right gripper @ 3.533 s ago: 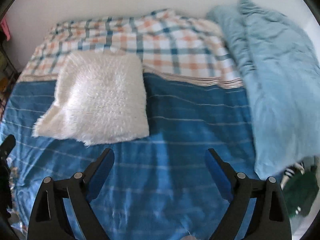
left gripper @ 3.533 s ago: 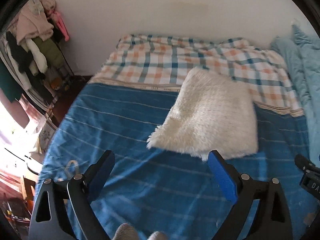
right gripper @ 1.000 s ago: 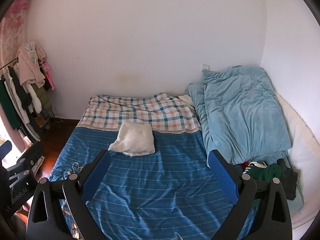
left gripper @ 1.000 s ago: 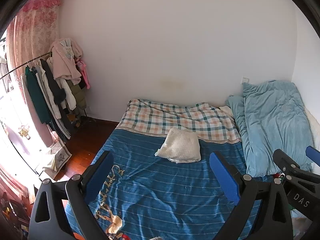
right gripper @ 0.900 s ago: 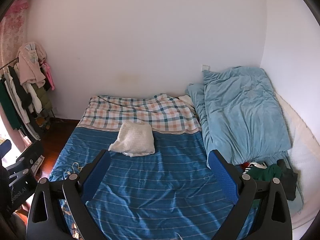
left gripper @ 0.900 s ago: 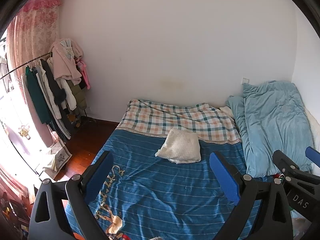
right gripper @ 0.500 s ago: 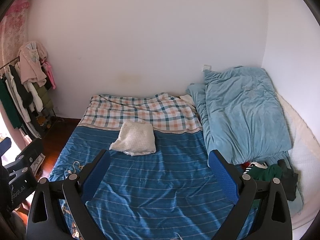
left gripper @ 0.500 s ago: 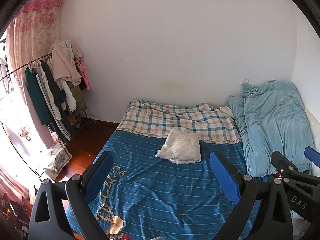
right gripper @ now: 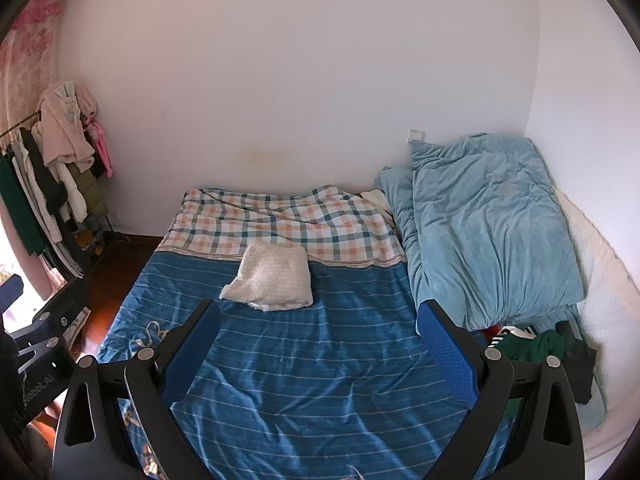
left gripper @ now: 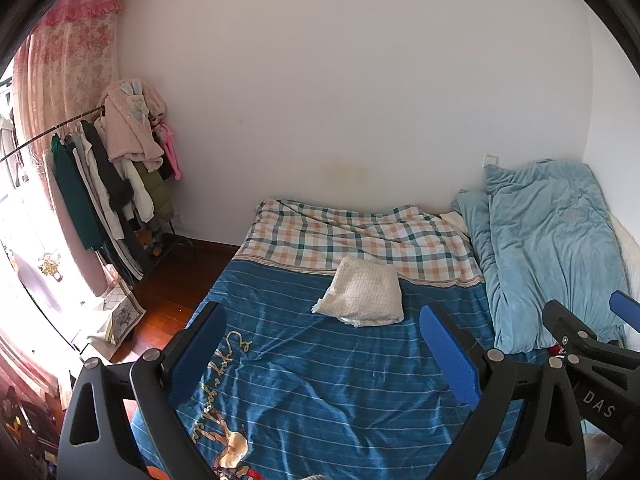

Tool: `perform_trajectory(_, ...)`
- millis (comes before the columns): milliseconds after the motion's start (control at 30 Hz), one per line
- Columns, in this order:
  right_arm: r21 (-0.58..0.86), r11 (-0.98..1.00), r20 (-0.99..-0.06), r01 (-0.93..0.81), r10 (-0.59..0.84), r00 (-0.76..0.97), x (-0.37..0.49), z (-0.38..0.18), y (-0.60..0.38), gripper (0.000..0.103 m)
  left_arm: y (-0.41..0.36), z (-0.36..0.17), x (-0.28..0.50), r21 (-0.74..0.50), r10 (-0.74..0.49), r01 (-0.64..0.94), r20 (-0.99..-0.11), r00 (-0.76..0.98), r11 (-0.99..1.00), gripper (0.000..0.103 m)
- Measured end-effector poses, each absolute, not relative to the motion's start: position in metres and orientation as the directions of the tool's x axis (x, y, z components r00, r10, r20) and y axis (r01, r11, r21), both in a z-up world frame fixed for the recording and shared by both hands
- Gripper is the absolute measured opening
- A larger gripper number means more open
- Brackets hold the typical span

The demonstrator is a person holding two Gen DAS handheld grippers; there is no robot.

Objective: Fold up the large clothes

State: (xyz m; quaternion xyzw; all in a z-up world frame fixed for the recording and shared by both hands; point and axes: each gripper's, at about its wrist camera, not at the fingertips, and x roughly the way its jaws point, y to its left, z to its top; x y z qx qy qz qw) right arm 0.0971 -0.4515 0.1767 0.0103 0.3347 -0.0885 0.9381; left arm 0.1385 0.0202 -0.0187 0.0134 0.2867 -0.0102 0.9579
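Note:
A folded fluffy white garment (left gripper: pixel 362 297) lies on the blue striped bed cover (left gripper: pixel 332 376), near the checked sheet; it also shows in the right wrist view (right gripper: pixel 274 280). My left gripper (left gripper: pixel 320 348) is open and empty, held well back from the bed. My right gripper (right gripper: pixel 318 344) is open and empty, also far from the garment. A pile of dark green, red and white clothes (right gripper: pixel 536 346) lies at the bed's right edge below the light blue duvet.
A checked sheet (left gripper: pixel 352 240) covers the bed's far end. A light blue duvet (right gripper: pixel 484 232) is heaped along the right wall. A clothes rack (left gripper: pixel 104 184) with hanging coats stands at the left by a pink curtain. Wooden floor (left gripper: pixel 168 292) runs along the bed's left side.
Both grippers have pulled far back and up from the bed since 3.5 s ago, so the whole room shows. Over the last second the views barely shift. The garment has not moved.

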Motion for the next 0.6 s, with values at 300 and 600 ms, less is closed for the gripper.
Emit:
perform_trajectory(300,-0.038,0.984,-0.631,0.174,-0.159,0.76,0.0942,0.1767,-0.4519,0.1,0.0243,-0.0181,0.1382,0.022,-0.012,0.029,-0.549,0.836,0.999,0.099)
perform_trajectory(600,-0.039,0.984,-0.63,0.174,-0.159,0.76,0.0946,0.1764,-0.4512,0.1,0.023,-0.0184,0.1381,0.026,-0.008,0.026,-0.549,0.836,0.999,0.099)
